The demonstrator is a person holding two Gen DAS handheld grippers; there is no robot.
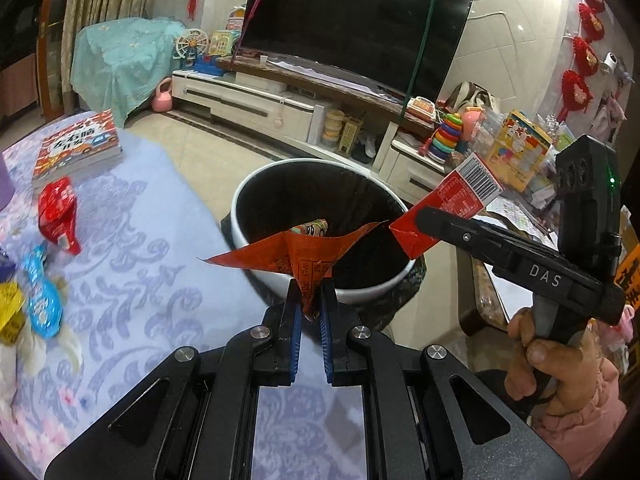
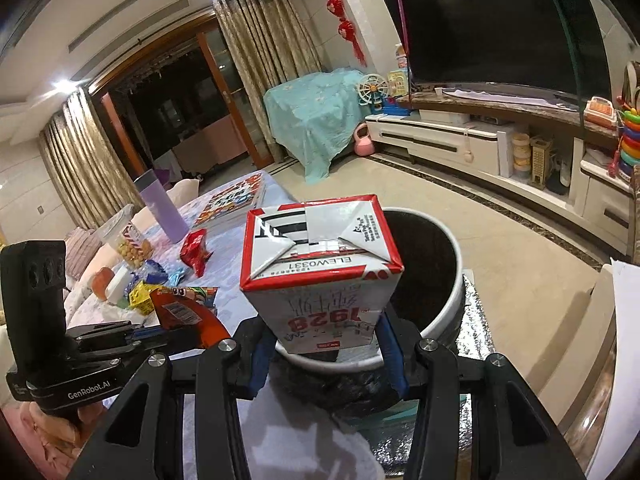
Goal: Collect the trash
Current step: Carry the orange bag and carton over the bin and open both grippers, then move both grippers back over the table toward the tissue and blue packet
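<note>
My left gripper point(image 1: 309, 294) is shut on an orange-red snack wrapper point(image 1: 304, 252) and holds it over the near rim of the white trash bin point(image 1: 256, 188) with a black liner. The wrapper also shows in the right wrist view point(image 2: 180, 312). My right gripper point(image 2: 320, 340) is shut on a red and white milk carton point(image 2: 320, 264) and holds it above the bin point(image 2: 456, 264). In the left wrist view the carton point(image 1: 448, 204) hangs over the bin's right rim. One wrapper point(image 1: 314, 227) lies inside the bin.
The table with a blue patterned cloth point(image 1: 140, 248) carries a red packet point(image 1: 58, 212), a blue packet point(image 1: 40, 296), a yellow packet point(image 1: 10, 312) and a book point(image 1: 76, 148). A purple bottle point(image 2: 162, 208) and snack jar point(image 2: 128, 240) stand farther back. A TV stand point(image 1: 248, 100) lies beyond.
</note>
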